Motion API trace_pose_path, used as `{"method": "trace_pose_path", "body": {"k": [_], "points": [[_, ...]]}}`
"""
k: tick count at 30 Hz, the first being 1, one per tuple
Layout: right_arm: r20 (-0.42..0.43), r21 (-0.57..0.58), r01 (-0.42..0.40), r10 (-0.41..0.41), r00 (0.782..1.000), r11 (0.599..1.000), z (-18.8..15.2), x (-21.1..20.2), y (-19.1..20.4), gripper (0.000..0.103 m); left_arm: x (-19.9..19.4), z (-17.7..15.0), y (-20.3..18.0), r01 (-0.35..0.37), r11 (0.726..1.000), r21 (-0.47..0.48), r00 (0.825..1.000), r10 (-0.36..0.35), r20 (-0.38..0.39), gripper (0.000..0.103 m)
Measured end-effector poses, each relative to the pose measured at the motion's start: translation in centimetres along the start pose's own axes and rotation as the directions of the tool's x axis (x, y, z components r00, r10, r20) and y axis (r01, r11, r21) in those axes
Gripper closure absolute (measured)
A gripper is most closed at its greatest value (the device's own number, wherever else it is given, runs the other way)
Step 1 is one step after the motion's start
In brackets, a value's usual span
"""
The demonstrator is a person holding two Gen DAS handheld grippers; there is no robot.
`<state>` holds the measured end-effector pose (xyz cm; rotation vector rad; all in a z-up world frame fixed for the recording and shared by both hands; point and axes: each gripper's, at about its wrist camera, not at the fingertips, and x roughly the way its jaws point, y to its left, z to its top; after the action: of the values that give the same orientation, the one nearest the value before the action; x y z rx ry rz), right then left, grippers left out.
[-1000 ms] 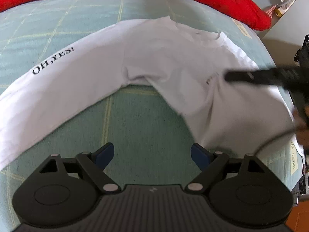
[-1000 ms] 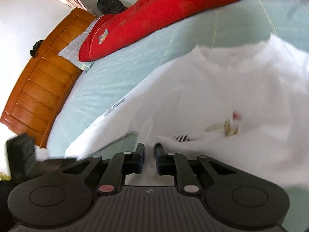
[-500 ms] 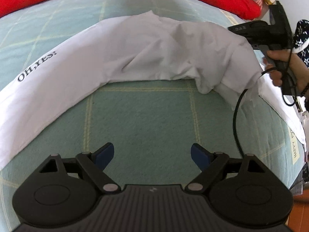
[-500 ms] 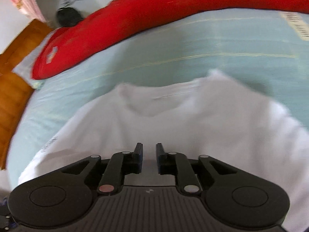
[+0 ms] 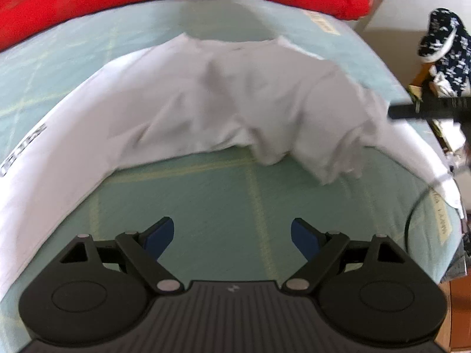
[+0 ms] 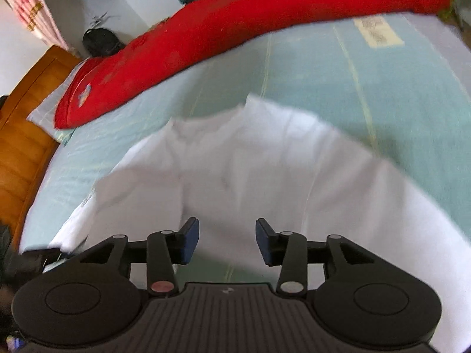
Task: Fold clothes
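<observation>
A white T-shirt [image 5: 206, 108] with black lettering at its left end lies across the pale green bed sheet [image 5: 223, 206], partly folded over itself, with a rumpled flap hanging at the right. My left gripper [image 5: 232, 238] is open and empty over bare sheet, short of the shirt's near edge. In the right wrist view the shirt [image 6: 250, 170] spreads out ahead, neckline at the far side. My right gripper [image 6: 226, 241] is open just above the shirt's near part and holds nothing. It also shows in the left wrist view as a dark bar [image 5: 426, 110] at the right.
A long red bolster [image 6: 235, 29] lies along the far side of the bed. A wooden headboard [image 6: 20, 135] stands at the left. The bed's right edge [image 5: 441, 206] drops off beside clutter and a dark patterned cloth [image 5: 444, 38].
My right gripper was shut on the shirt's edge, carried it across, and has now opened and let go. The shirt's right side now lies folded over. The left gripper stayed open.
</observation>
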<state>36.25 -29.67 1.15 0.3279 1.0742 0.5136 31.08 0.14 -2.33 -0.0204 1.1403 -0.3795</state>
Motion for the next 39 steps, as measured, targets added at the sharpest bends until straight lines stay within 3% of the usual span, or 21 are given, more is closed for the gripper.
{"method": "trace_pose_path", "body": {"k": [6,11,14,17,19,24,29,31,32,39], "points": [[-0.090,-0.074,-0.068,0.062,0.994,0.995,-4.4,1.9,2.9,0.044,1.4,1.2,-2.8,0.047,0.996,0.069,0.999,-0.046,-0.005,0.016],[-0.111,-0.181,-0.072,0.052,0.992,0.981,-5.8,5.4,5.9,0.044,1.9,2.4,-3.7,0.029,0.995,0.098,0.999,-0.030,0.012,0.016],[-0.063,-0.255,-0.037,0.022,0.998,0.966,-5.3,5.8,7.4,0.053,1.7,2.6,-3.5,0.022,0.996,0.088,0.999,-0.024,0.023,0.016],[-0.017,-0.355,0.020,-0.028,0.999,0.934,-4.8,5.3,8.6,0.056,1.8,2.2,-3.3,0.019,0.997,0.070,1.000,-0.021,0.020,0.016],[-0.001,-0.429,0.048,-0.053,0.999,0.902,-5.0,5.0,9.2,0.059,1.8,1.9,-3.1,0.018,0.998,0.058,1.000,-0.019,0.017,0.016],[0.030,-0.577,0.104,-0.107,0.994,0.810,-5.7,5.1,10.6,0.082,2.1,1.4,-2.6,0.022,1.000,0.022,1.000,-0.023,0.013,0.016],[0.038,-0.653,0.108,-0.110,0.993,0.750,-6.1,6.1,11.9,0.083,2.1,1.1,-2.5,0.022,1.000,0.018,1.000,-0.023,0.014,0.016],[0.035,-0.669,0.098,-0.101,0.994,0.737,-6.1,6.3,12.3,0.085,2.0,1.1,-2.4,0.023,1.000,0.015,1.000,-0.023,0.015,0.016],[0.030,-0.670,0.091,-0.096,0.995,0.737,-6.0,6.2,12.5,0.096,1.9,1.1,-2.3,0.022,1.000,0.012,1.000,-0.022,0.017,0.016],[0.056,-0.638,0.128,-0.121,0.991,0.759,-4.9,3.5,11.6,0.099,1.7,1.4,-3.3,0.104,0.995,0.010,0.989,-0.104,0.104,0.018]]}}
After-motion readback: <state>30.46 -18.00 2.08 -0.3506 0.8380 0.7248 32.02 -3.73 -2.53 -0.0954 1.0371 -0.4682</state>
